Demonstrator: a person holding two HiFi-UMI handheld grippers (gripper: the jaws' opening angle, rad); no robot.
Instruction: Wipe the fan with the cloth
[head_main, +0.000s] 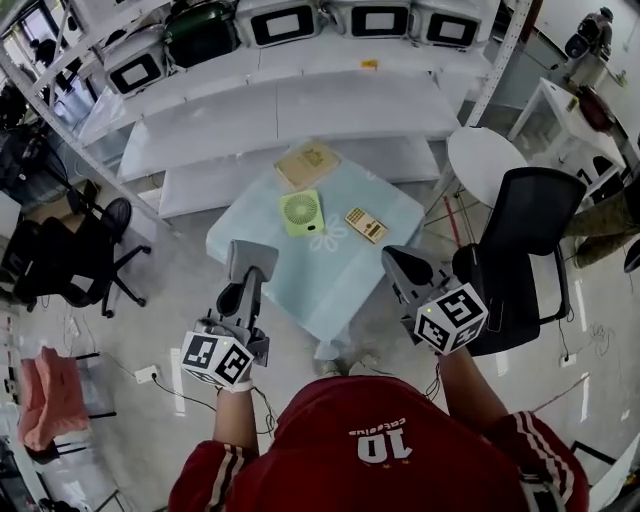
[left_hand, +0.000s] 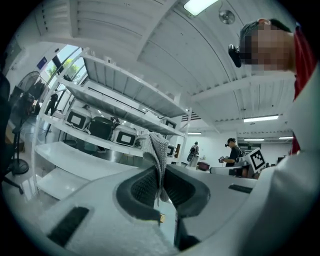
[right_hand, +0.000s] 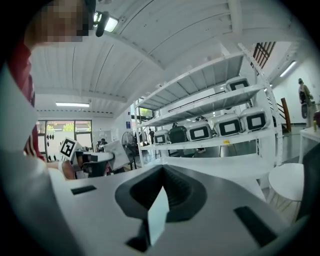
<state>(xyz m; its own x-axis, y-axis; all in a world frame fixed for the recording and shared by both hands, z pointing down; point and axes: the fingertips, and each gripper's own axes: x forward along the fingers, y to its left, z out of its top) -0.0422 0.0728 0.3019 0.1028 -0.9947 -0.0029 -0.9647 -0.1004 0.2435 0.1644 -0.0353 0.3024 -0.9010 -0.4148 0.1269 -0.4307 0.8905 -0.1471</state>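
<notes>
Resting flat on the pale blue table (head_main: 372, 272): green fan (head_main: 301, 212), beside a tan board (head_main: 307, 163) and a small tan card (head_main: 366, 224). The rack's top shelf (head_main: 330, 55) holds boxy white units. Both tongs are held level at the table's near edge, well apart from the fan. Left gripper (head_main: 252, 257) is clenched on the grey cloth (left_hand: 161, 152), which sticks out past the tips. Right gripper (head_main: 400, 262) jaws are together, apparently empty.

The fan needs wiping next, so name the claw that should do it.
Left. The left claw is shut on the cloth, while the right claw is shut and empty. Neither touches the green fan on the table.
</notes>
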